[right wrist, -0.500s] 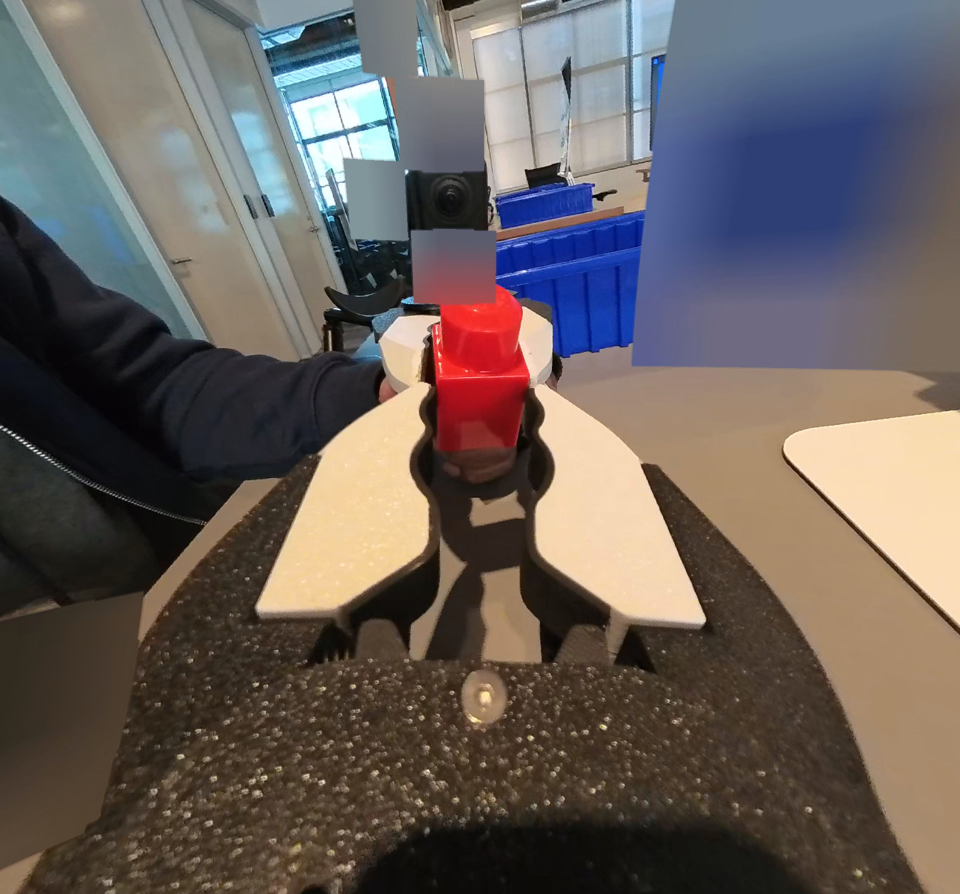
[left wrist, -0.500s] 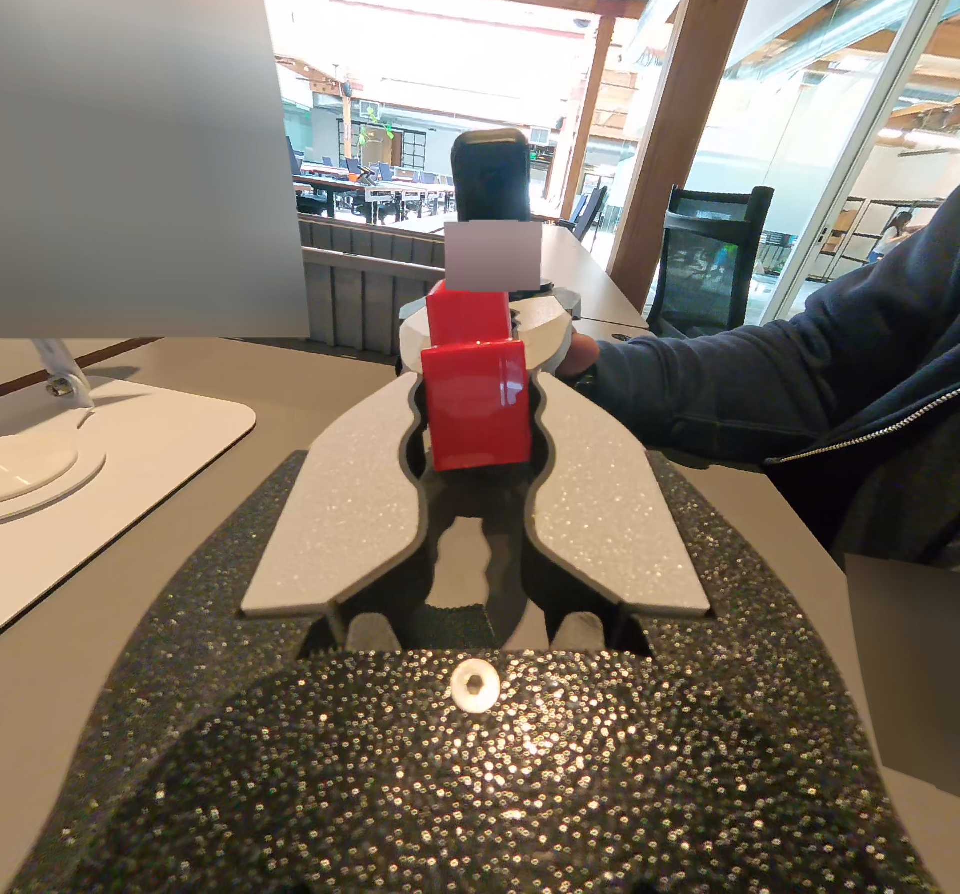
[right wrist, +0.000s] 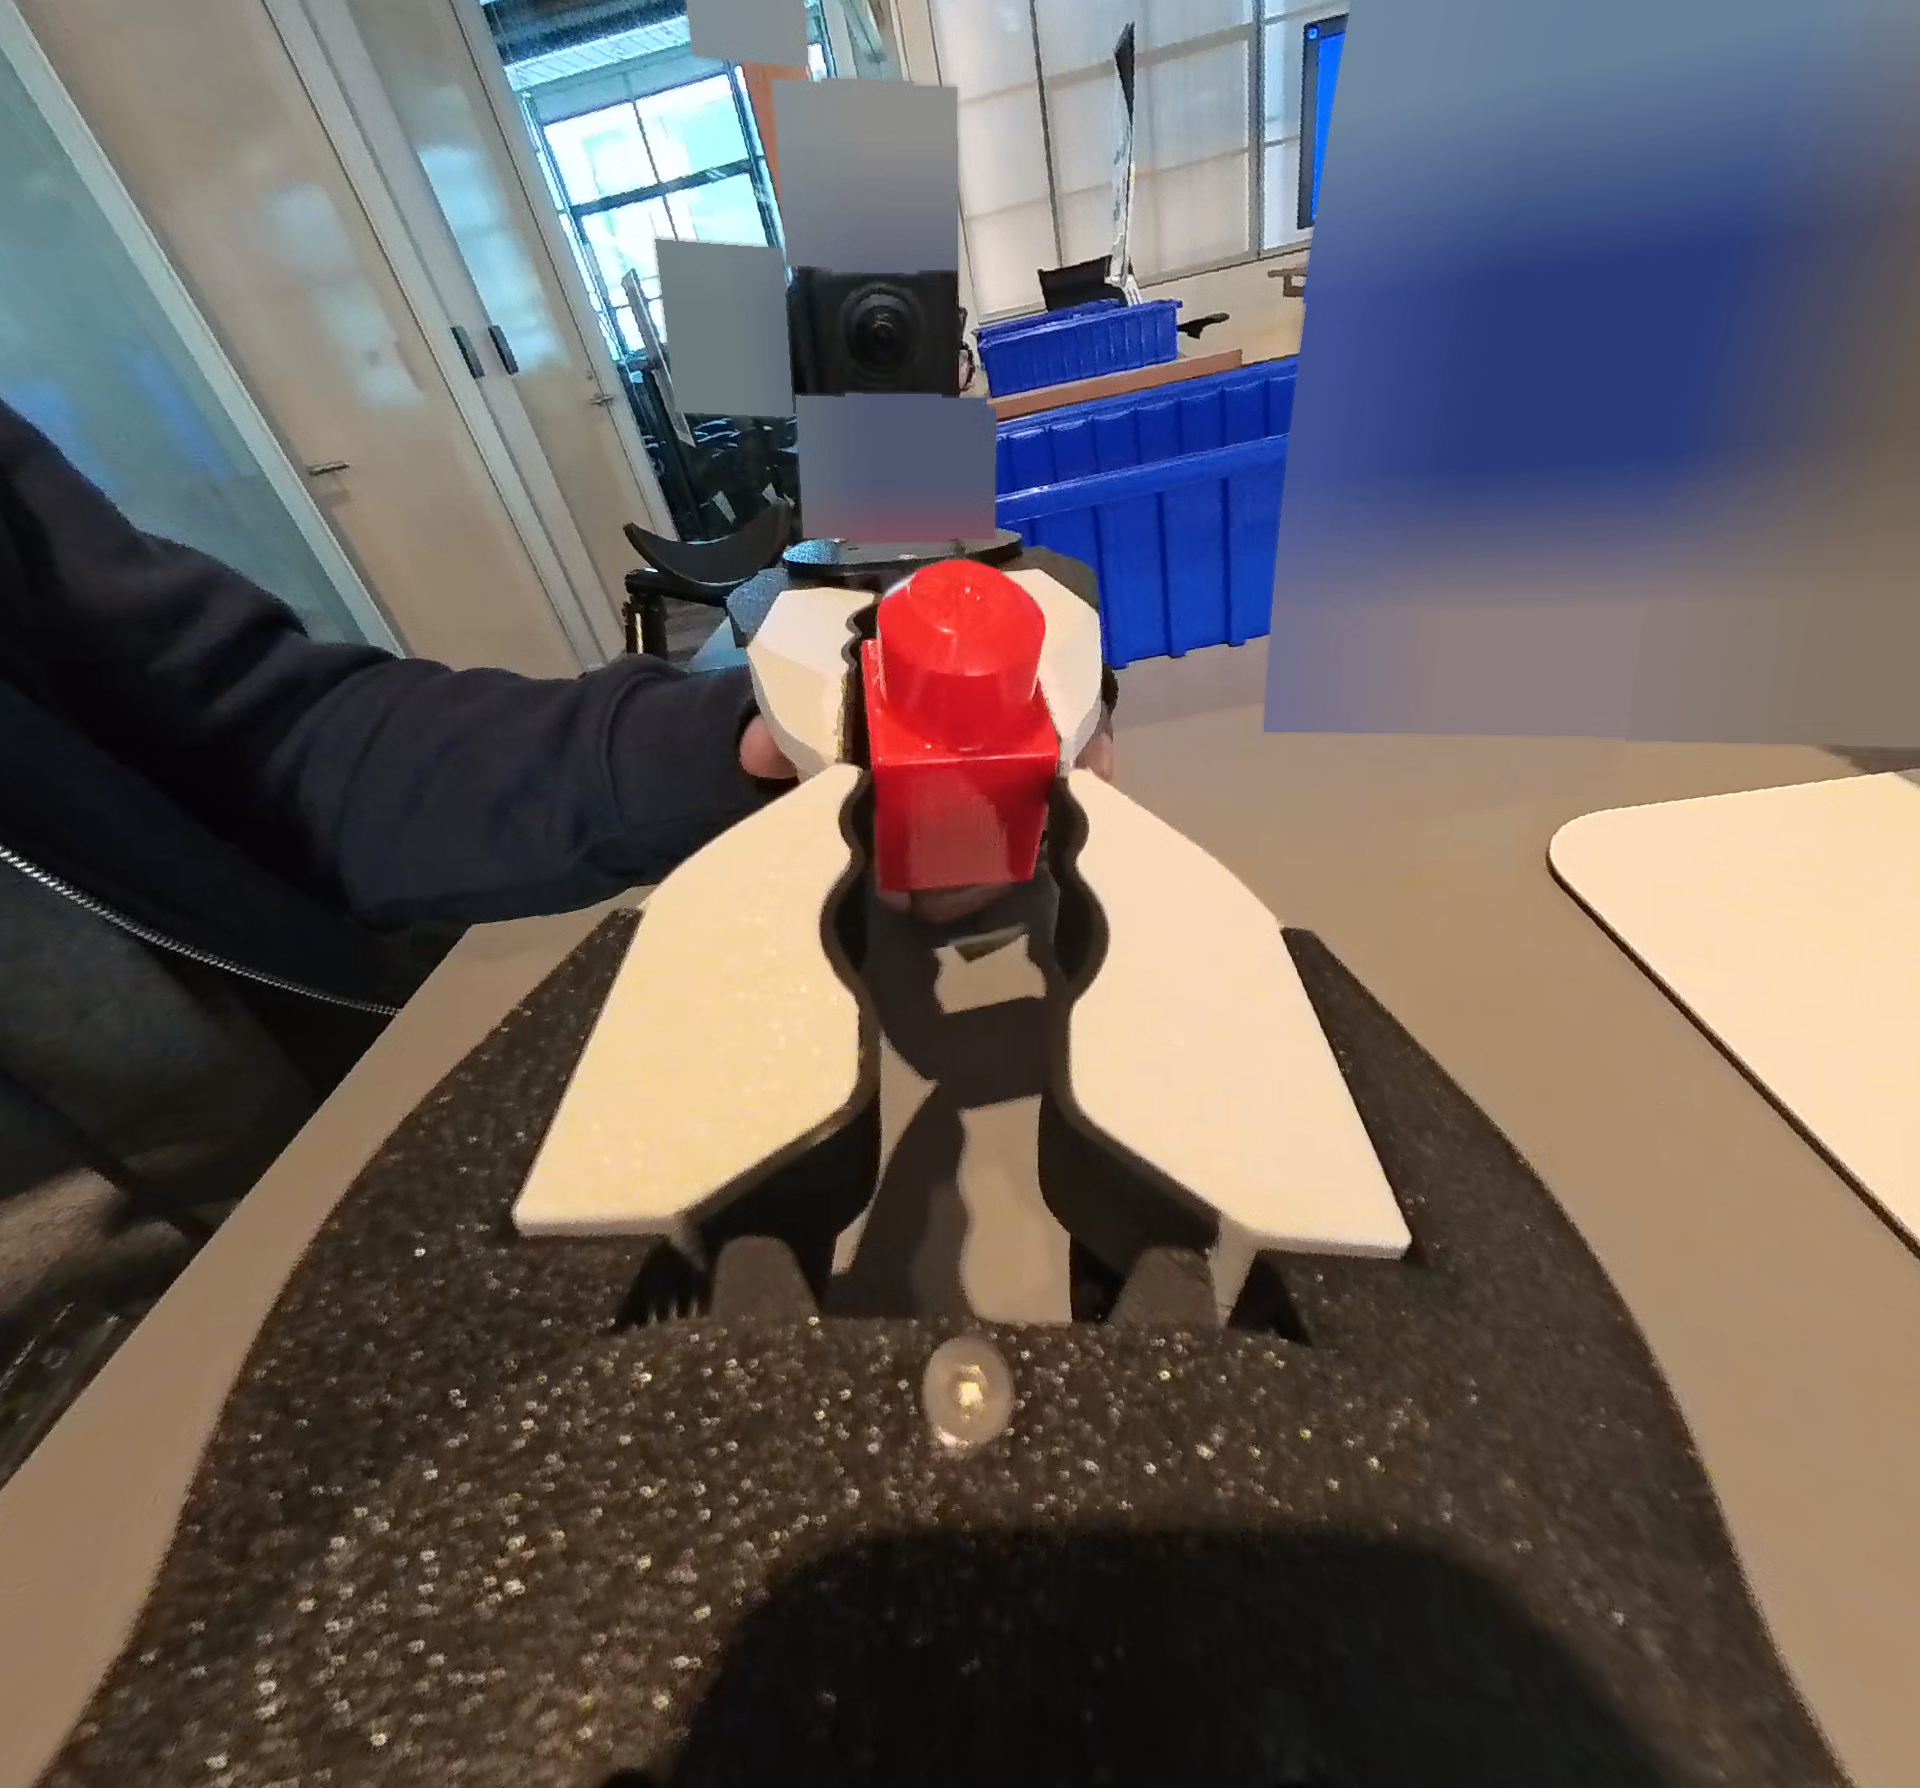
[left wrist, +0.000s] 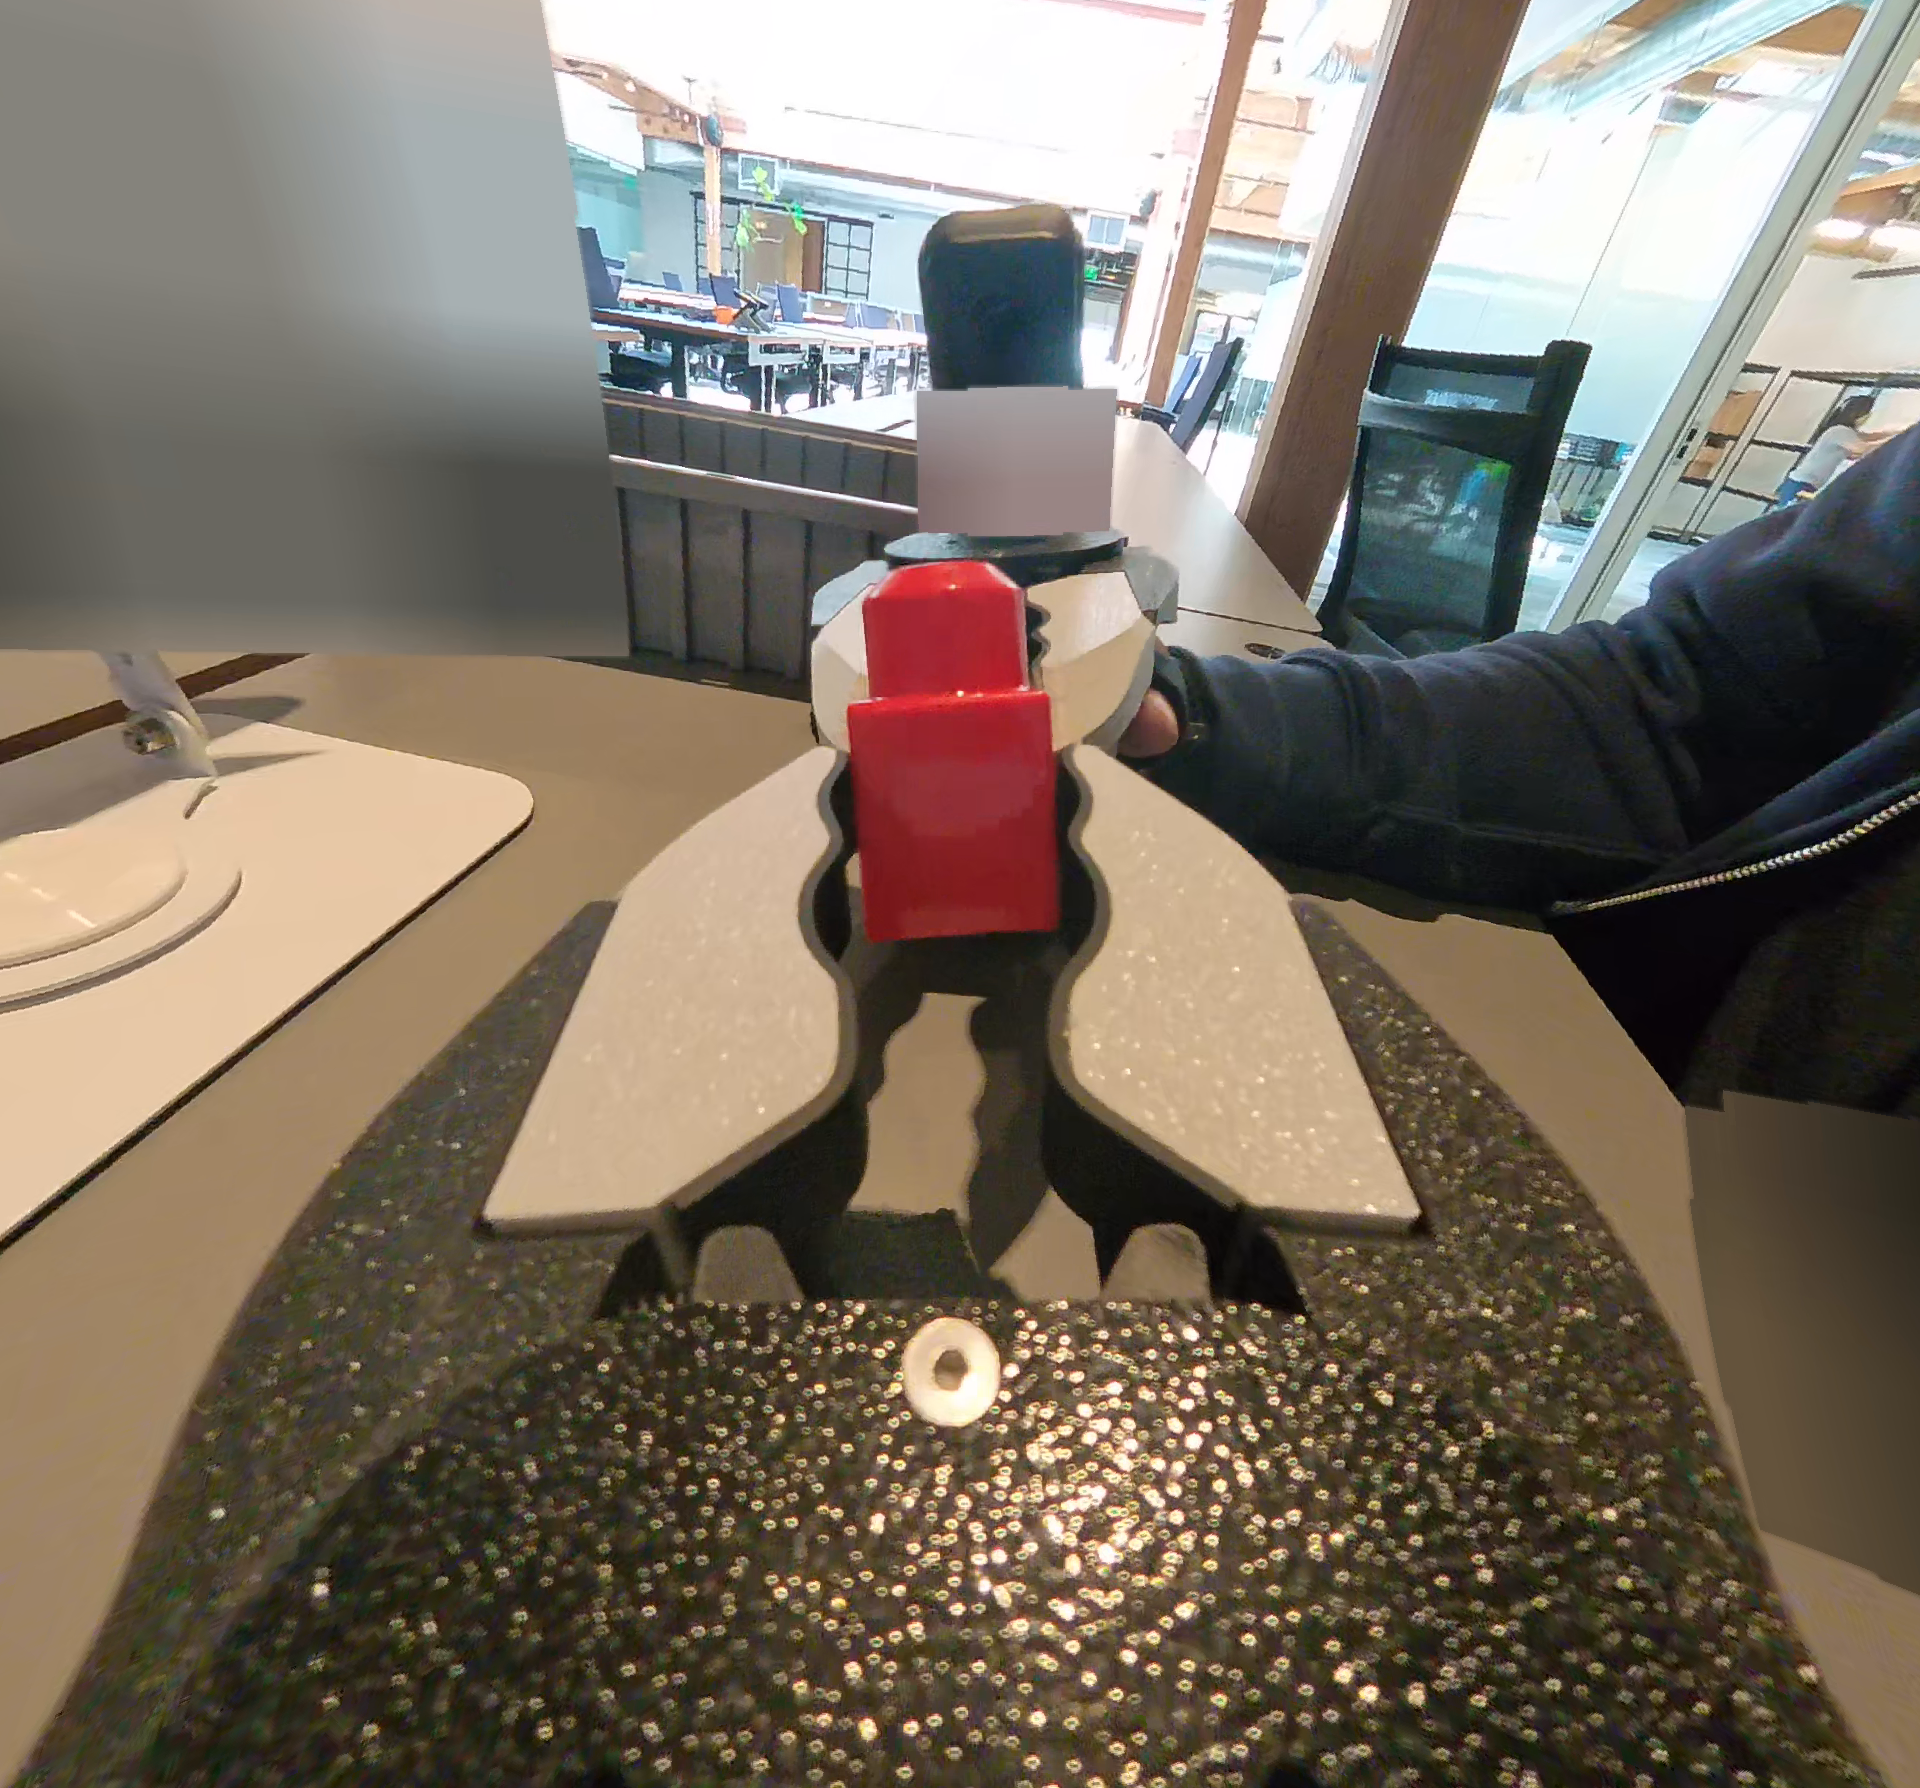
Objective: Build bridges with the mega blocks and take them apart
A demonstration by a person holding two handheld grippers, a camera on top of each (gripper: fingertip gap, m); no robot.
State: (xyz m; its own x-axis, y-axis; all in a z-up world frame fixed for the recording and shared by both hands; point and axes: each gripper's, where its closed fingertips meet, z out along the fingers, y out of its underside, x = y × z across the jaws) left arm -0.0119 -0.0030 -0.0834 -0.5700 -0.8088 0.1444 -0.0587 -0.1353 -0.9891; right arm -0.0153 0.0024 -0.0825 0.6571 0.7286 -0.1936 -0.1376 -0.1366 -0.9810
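The left gripper (left wrist: 954, 803) has its jaws clamped on the sides of a red block (left wrist: 951, 824), which sits between the fingertips with its stud pointing away, toward the right gripper (left wrist: 987, 658) facing it head-on. In the left wrist view the stud end reaches in between the white tips of the right gripper, whose camera rises above it. In the right wrist view the right gripper (right wrist: 956, 803) likewise has its jaws closed against the red block (right wrist: 961, 782), the round stud rising past the fingertips toward the left gripper (right wrist: 925, 668) beyond; whether both views show one block or two joined ones I cannot tell. The block is held above the grey table (left wrist: 644, 730), clear of its surface. A dark sleeve (left wrist: 1455, 751) comes in from the right of the left jaws. A white mat (left wrist: 312, 865) lies on the table to their left. Blue bins (right wrist: 1143, 491) stand far beyond the right jaws.
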